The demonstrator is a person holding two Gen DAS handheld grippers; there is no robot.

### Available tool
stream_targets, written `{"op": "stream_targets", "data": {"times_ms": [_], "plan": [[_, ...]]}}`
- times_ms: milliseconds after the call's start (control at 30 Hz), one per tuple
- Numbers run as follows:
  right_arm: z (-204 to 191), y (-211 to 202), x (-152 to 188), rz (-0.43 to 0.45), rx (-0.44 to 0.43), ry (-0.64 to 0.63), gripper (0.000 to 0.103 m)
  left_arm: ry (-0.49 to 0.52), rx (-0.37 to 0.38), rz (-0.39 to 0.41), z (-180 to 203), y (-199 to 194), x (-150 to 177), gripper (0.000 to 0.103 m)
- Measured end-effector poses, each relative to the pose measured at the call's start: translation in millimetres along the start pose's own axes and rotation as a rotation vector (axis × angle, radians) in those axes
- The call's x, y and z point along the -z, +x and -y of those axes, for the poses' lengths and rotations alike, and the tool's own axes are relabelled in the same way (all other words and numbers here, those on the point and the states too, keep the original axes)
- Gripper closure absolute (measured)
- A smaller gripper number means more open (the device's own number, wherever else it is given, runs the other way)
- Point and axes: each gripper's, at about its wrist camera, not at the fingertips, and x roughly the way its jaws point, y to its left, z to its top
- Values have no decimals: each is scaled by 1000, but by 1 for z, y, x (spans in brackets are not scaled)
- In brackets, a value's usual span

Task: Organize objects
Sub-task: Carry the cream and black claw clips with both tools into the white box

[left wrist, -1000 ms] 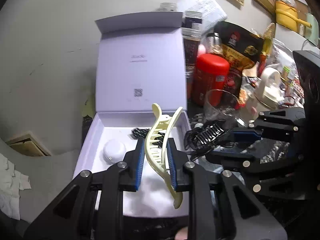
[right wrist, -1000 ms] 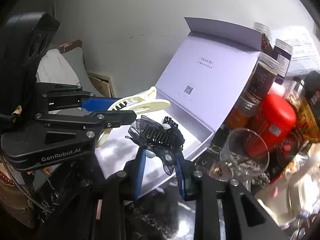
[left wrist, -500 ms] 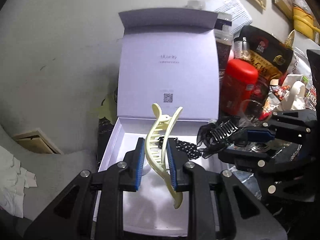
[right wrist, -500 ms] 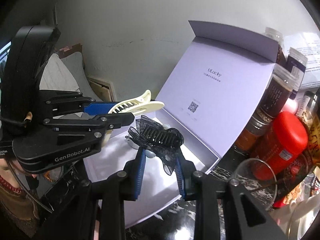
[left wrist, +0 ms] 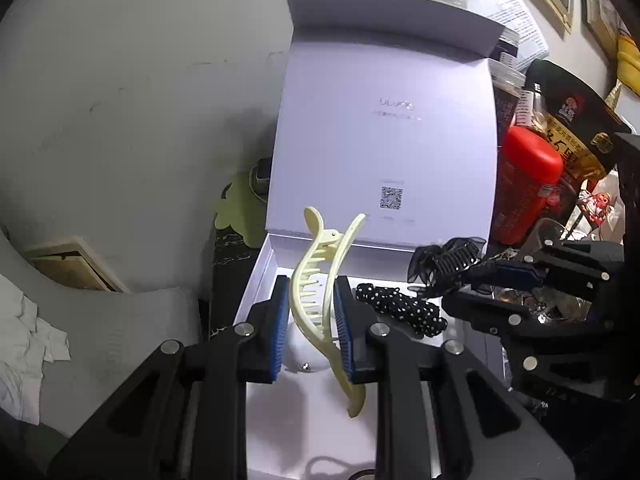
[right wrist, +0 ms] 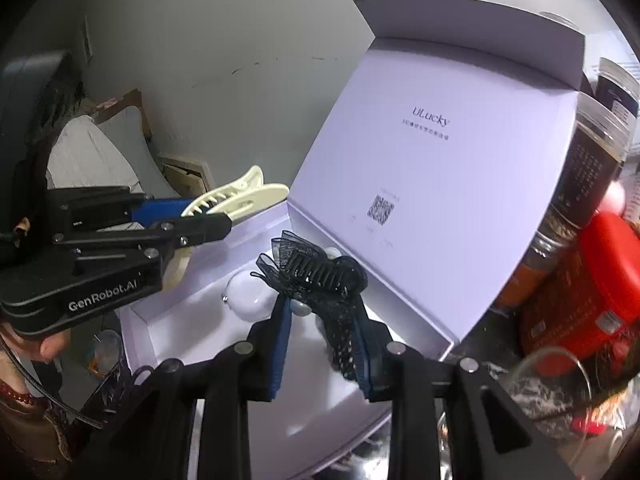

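Jaws clamp hair clips over white box by grey wall.

Two fisheye views, each mounted on a handheld gripper and looking forward and down along its own two black fingers with blue pads. Left wrist view: faces the open pale lilac cardboard box nearly head-on, close above its tray, with the upright lid straight ahead and the right gripper entering from the right edge. Right wrist view: looks at the same box from its right side, at an angle, equally near, with the left gripper at the left edge. Shared by both: the box, its lid with the printed code, the red cylindrical canister beside it.
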Motion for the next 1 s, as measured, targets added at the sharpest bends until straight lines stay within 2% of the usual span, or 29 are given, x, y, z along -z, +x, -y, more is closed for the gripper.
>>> {"op": "stream_targets", "data": {"times_ms": [400, 1000], "plan": [[16, 28, 7, -85, -12, 28, 75, 8, 27, -93, 7, 37, 7, 82], [18, 68, 19, -166, 89, 57, 73, -27, 23, -165, -8, 62, 17, 82]]}}
